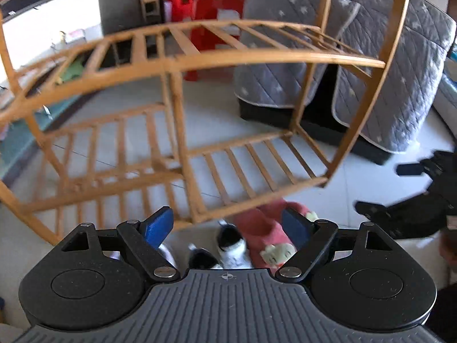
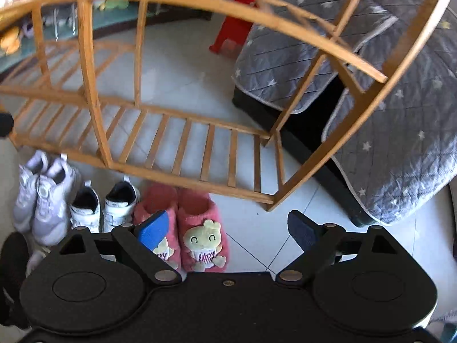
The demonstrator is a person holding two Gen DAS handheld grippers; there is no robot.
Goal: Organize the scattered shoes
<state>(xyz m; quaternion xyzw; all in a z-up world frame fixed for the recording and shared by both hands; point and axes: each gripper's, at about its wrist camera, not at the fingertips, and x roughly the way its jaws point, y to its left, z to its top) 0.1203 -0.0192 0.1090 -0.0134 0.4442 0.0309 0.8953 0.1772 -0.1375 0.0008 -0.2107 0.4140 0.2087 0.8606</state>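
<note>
Left claw [image 1: 227, 224] spread, nothing between pads, above floor [image 1: 217, 114]. Below it: black-and-white sneakers [image 1: 228, 245] and pink slippers [image 1: 265, 234], partly hidden by claw body. Right claw [image 2: 227, 228] spread, empty; one pad covers left slipper. Lilac sneakers [image 2: 42, 197] at rack's [image 2: 182, 140] front-left corner. Rack shelves bare, blurred.

On the pale tiled floor [image 2: 185, 65], three pairs stood in a row just before the slatted bamboo shoe rack [image 2: 182, 143]: lavender sneakers [image 2: 42, 200] at the left, black-and-white sneakers [image 2: 102, 205] in the middle, pink plush slippers [image 2: 194, 228] at the right. Right of the rack stood furniture under a grey star-quilted cover [image 2: 385, 131], and behind it a red plastic stool [image 2: 234, 34].
</note>
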